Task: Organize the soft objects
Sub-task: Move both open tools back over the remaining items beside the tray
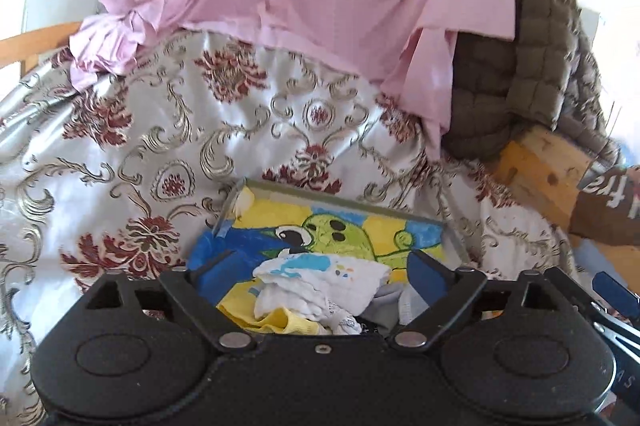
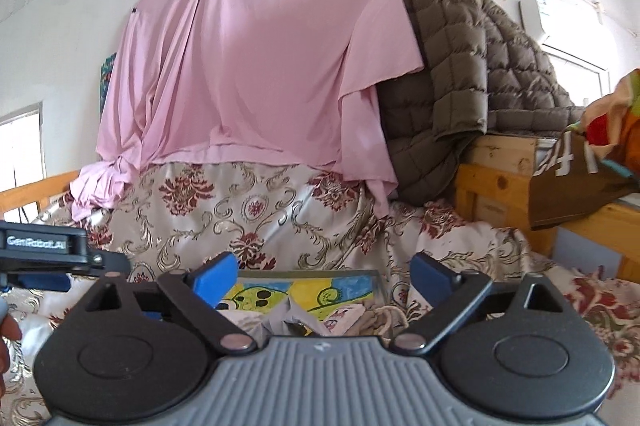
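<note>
A shallow box (image 1: 340, 200) lined with a yellow, blue and green cartoon picture lies on the floral bedspread. In it lies a heap of small soft cloths: a white one with blue prints (image 1: 320, 278), a yellow one (image 1: 280, 322) and a grey one (image 1: 394, 302). My left gripper (image 1: 320, 266) hovers over the heap, open, its blue pads (image 1: 426, 274) holding nothing. In the right wrist view the same box (image 2: 312, 271) shows grey (image 2: 280, 318) and pale pink (image 2: 344, 318) cloths. My right gripper (image 2: 325, 276) is above it, open and empty.
The floral bedspread (image 1: 160, 146) covers the surface all around. A pink sheet (image 2: 260, 66) hangs on the wall behind. A brown quilted jacket (image 2: 460, 86) lies over a wooden frame (image 2: 500, 186) at the right, beside a brown fabric with white lettering (image 2: 568, 178).
</note>
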`<state>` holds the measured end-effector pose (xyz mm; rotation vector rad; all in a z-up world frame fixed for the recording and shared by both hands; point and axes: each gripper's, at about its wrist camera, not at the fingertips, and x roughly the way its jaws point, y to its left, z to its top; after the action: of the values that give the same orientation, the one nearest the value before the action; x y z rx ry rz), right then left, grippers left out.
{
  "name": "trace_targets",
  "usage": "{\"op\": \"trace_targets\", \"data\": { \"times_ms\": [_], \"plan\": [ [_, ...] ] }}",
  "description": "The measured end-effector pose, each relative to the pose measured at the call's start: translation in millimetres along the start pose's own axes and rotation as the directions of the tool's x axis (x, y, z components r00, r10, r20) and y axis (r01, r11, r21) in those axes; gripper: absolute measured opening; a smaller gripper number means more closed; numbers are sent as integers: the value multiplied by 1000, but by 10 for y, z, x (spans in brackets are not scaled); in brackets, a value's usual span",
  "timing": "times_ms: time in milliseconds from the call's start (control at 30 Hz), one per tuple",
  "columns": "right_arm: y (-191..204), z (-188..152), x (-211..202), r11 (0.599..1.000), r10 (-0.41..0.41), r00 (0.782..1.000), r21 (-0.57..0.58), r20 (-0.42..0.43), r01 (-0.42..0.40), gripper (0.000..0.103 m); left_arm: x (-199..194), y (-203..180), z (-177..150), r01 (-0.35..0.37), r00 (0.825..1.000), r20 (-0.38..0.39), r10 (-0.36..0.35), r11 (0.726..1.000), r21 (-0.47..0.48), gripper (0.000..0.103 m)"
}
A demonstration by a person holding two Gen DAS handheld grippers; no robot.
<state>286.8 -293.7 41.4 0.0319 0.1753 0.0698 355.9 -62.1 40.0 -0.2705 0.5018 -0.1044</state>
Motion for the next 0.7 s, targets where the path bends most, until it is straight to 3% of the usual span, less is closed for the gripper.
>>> {"op": "trace_targets", "data": {
  "times_ms": [233,467,700],
  "plan": [
    [9,19,-419,999,-2,1000,46,15,1,102,-503,36,-132,24,998,50,-23,1000,-18,102],
    [58,-55,-830,998,-5,1000,59,6,4,103,-993,-42,-391,18,995,96,-26,997,81,102],
    [87,-207,-1204,997,-32,999,69,-18,33,103,-1360,7,-657,11,994,105,-22,994,110,102]
  ]
}}
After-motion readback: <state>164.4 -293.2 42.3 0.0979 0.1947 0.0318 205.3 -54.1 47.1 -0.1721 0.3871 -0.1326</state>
